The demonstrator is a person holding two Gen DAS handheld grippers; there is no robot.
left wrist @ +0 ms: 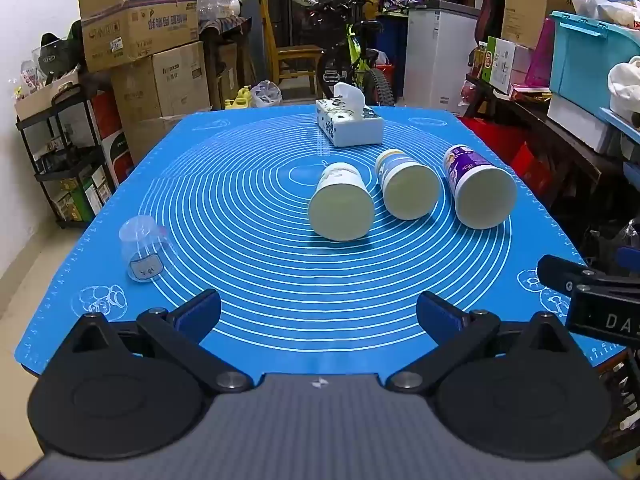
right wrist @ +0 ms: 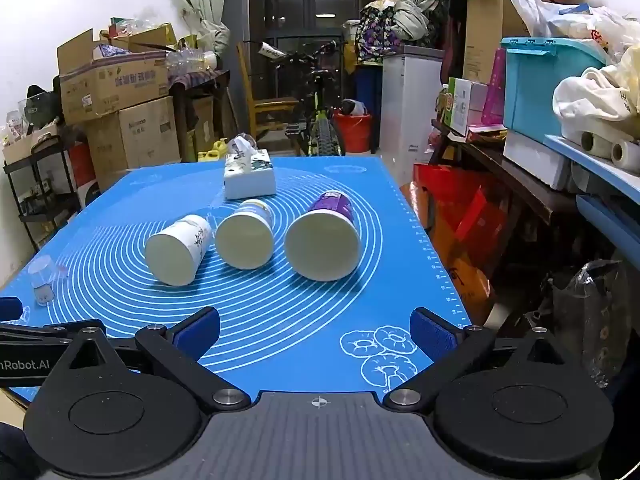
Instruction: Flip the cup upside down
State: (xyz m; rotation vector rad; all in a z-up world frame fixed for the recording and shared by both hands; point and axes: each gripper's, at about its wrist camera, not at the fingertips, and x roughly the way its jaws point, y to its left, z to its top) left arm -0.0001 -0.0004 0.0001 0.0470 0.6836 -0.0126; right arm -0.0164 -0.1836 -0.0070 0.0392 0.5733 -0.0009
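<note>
Three paper cups lie on their sides on the blue mat (left wrist: 280,280), mouths facing me: a white patterned cup (left wrist: 341,207) (right wrist: 176,250), a white and yellow cup (left wrist: 408,190) (right wrist: 245,240) and a purple cup (left wrist: 480,192) (right wrist: 323,242). A small clear plastic cup (left wrist: 142,248) (right wrist: 43,280) stands at the mat's left. My left gripper (left wrist: 318,316) is open and empty near the front edge. My right gripper (right wrist: 316,330) is open and empty, in front of the purple cup; part of it shows at the right of the left wrist view (left wrist: 592,292).
A tissue box (left wrist: 349,122) (right wrist: 250,178) sits at the mat's far end. Cardboard boxes (left wrist: 140,40) and a black shelf (left wrist: 60,160) stand left. A bicycle (left wrist: 356,68), a white cabinet (left wrist: 436,60) and cluttered shelves (right wrist: 560,140) stand behind and right.
</note>
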